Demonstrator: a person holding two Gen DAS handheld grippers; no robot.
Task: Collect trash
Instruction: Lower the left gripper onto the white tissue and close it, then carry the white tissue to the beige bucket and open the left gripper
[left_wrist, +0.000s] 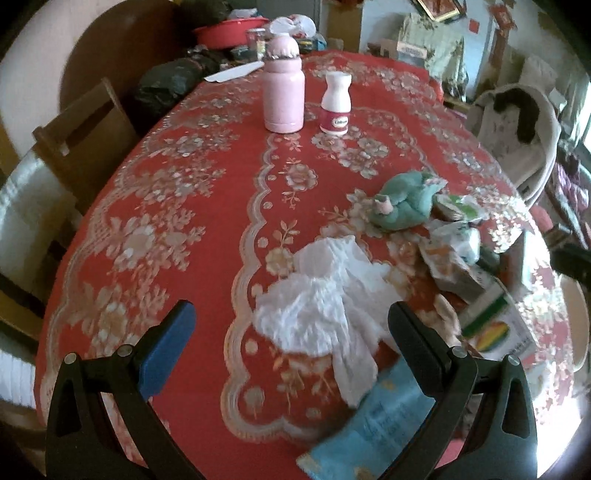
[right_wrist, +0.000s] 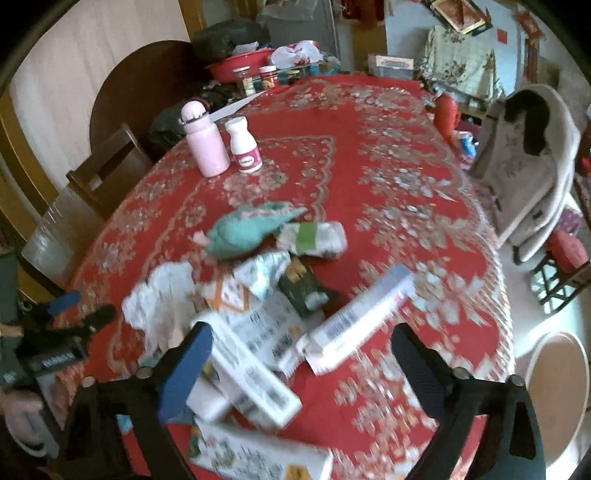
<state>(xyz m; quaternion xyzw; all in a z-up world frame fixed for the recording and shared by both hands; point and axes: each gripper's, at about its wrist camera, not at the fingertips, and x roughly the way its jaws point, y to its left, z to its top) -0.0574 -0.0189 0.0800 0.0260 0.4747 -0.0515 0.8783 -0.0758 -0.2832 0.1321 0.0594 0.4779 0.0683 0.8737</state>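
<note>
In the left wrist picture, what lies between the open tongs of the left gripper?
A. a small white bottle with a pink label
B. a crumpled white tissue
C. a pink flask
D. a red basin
B: the crumpled white tissue lies on the red tablecloth between the open tongs of the left gripper, not yet gripped.

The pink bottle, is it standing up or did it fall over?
Standing up. The pink bottle sits on its flat bottom on the red tablecloth, lid on top, beside the small white bottle, also upright.
</note>
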